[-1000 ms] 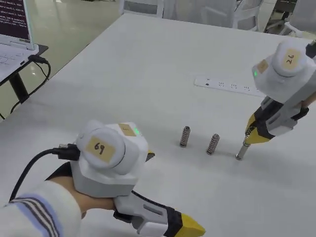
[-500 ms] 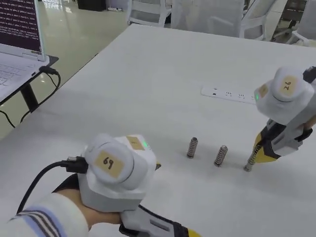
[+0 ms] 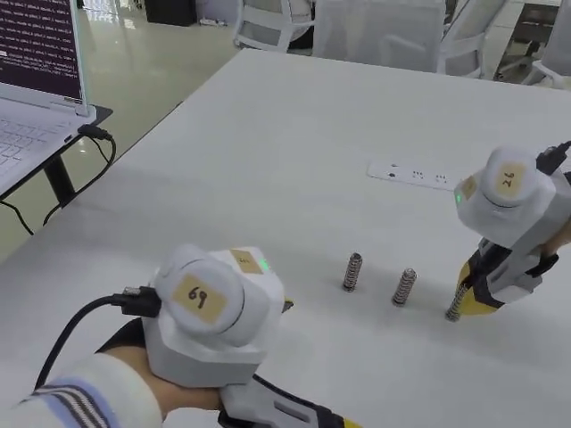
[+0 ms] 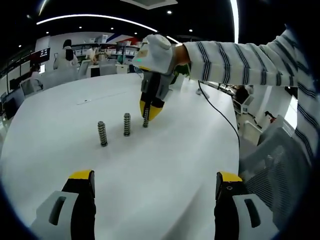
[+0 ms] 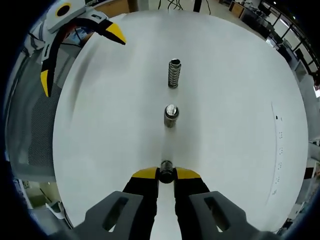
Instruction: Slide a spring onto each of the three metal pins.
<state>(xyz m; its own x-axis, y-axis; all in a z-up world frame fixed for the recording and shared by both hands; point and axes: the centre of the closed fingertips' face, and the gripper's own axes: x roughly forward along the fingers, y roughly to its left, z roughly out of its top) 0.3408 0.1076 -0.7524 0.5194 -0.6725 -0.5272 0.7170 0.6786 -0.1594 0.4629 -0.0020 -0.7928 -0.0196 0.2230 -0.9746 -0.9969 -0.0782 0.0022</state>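
Three metal pins stand in a row on the white table point(image 3: 268, 160). The left spring point(image 3: 353, 272) and the middle spring point(image 3: 405, 287) each sit over a pin. My right gripper point(image 3: 464, 301) points down at the third pin and is shut on the third spring point(image 5: 166, 172), which reaches down to the table. From the left gripper view the three springs point(image 4: 102, 133) point(image 4: 127, 124) point(image 4: 145, 116) line up, with the right gripper point(image 4: 149, 111) at the far one. My left gripper point(image 4: 155, 176) hovers open near the table's front edge, nothing between its jaws.
A white power strip point(image 3: 417, 175) lies behind the pins. A laptop point(image 3: 36, 80) stands on a side stand at the left, with cables hanging. White chairs point(image 3: 375, 27) line the far edge of the table. A black cable point(image 3: 80, 321) trails from the left gripper.
The right gripper has come down and slid the third spring down its pin; the pin's bare lower shaft is now covered. The left gripper has stayed put.
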